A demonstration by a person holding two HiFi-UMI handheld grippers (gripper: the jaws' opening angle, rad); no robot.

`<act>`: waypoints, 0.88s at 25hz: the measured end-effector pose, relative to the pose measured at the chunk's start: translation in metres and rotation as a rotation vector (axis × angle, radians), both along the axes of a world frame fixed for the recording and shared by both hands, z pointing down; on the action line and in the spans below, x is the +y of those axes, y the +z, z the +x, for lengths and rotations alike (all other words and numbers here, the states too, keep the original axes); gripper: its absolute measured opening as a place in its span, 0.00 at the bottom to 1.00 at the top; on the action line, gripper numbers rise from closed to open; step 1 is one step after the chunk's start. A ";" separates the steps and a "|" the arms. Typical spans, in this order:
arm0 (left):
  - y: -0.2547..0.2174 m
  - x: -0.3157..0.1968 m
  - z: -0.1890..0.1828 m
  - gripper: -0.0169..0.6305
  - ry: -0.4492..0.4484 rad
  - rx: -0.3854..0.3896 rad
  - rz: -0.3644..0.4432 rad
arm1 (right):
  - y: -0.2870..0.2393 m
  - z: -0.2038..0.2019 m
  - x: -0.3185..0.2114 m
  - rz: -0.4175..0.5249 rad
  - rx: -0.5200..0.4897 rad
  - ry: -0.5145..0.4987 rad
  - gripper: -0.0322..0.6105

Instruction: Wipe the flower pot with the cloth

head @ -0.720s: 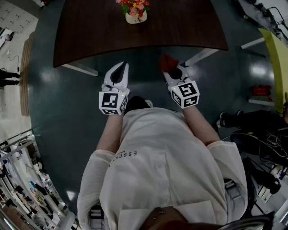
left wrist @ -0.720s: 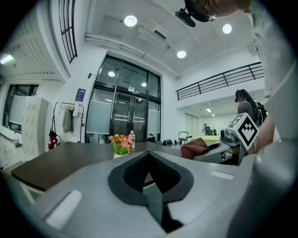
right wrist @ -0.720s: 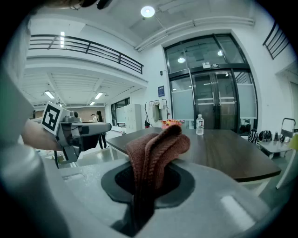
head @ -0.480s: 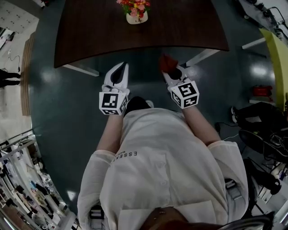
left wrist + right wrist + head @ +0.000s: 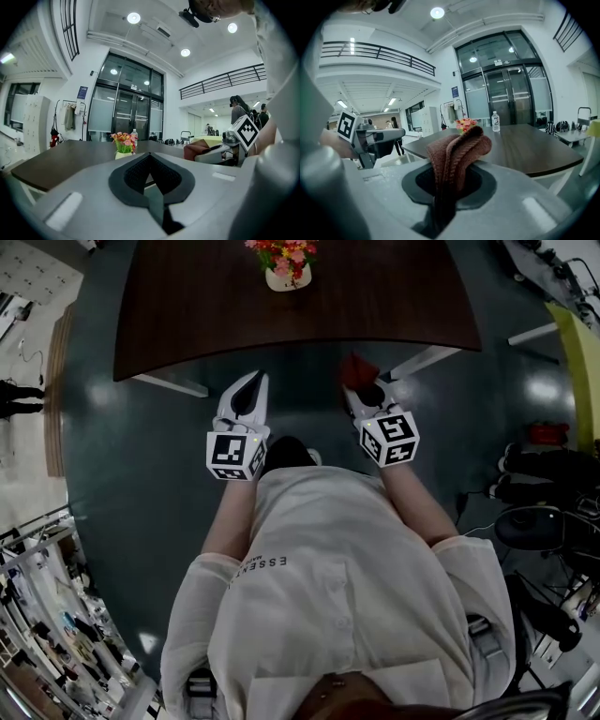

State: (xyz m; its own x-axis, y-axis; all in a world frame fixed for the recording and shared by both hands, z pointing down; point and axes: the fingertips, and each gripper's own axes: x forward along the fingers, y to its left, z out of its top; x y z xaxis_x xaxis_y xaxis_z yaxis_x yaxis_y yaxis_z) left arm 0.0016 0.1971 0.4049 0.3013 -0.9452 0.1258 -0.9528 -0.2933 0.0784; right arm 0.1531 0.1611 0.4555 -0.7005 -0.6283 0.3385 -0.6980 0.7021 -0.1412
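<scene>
The right hand-held gripper (image 5: 364, 393) clamps a folded reddish-brown knitted cloth (image 5: 354, 369). The left hand-held gripper (image 5: 253, 382) is closed and empty. Both are short of the dark wooden bench (image 5: 187, 306) — the cream flower pot (image 5: 281, 278) stands there, well apart.

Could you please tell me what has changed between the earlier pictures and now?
The right gripper, shut on the cloth, drifted slightly toward the view's right. Nothing was taken or released. The left gripper stayed put, shut and empty, and the flower pot stayed untouched on the table.
</scene>
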 end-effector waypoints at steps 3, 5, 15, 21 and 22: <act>0.004 -0.004 -0.004 0.05 -0.006 -0.001 -0.020 | 0.006 0.001 -0.006 -0.028 -0.004 0.013 0.13; 0.004 -0.009 -0.006 0.05 -0.012 -0.005 -0.029 | 0.009 0.001 -0.012 -0.047 -0.007 0.020 0.13; 0.019 -0.063 -0.035 0.05 -0.011 0.012 -0.086 | 0.020 -0.025 -0.060 -0.077 0.031 0.016 0.13; 0.030 -0.130 -0.057 0.05 0.011 0.038 -0.112 | 0.023 -0.038 -0.121 -0.090 0.074 0.034 0.13; 0.032 -0.141 -0.061 0.05 0.017 0.038 -0.117 | 0.024 -0.041 -0.130 -0.095 0.083 0.037 0.13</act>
State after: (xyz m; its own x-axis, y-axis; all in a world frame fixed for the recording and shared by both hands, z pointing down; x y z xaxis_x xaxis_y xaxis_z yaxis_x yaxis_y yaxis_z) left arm -0.0589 0.0564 0.4368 0.3241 -0.9193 0.2231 -0.9433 -0.2964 0.1493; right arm 0.1118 0.0313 0.4795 -0.6444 -0.6156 0.4537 -0.7352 0.6620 -0.1460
